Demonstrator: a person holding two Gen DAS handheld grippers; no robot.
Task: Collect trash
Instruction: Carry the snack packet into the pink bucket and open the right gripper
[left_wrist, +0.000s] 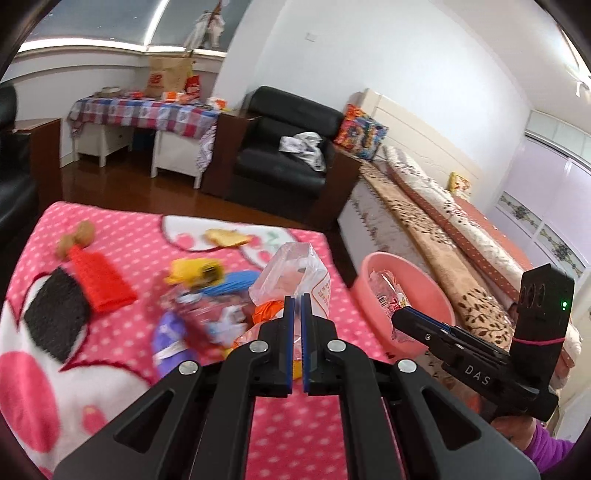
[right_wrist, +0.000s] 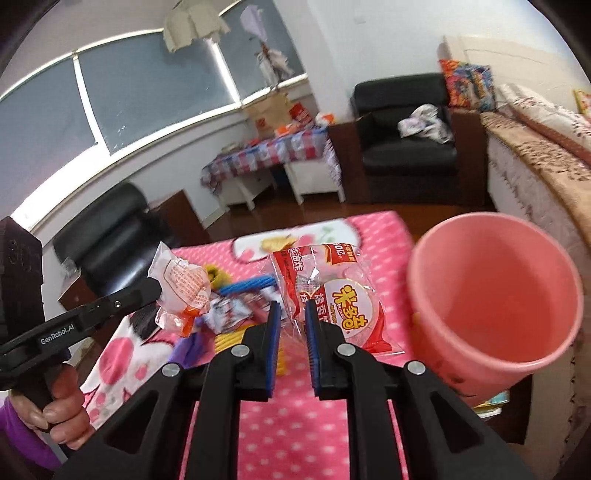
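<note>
A clear orange-printed wrapper (left_wrist: 291, 275) is pinched between the nearly closed blue pads of the left gripper (left_wrist: 297, 295) and is held up above the pink dotted blanket (left_wrist: 122, 236). In the right wrist view, a red-and-white snack bag (right_wrist: 332, 295) is clamped by its clear edge in the narrowed right gripper (right_wrist: 293, 308), just beside the pink bucket (right_wrist: 495, 295), whose mouth is tilted toward the camera. In the left wrist view, the same bag is seen hanging inside the bucket's rim. Beyond the 2 grippers, more trash is left on the blanket: a yellow wrapper (left_wrist: 195, 271), a red packet (left_wrist: 101, 278) and a bread slice (left_wrist: 227, 238). Farther off, a black armchair (left_wrist: 284, 155) is seen.
</note>
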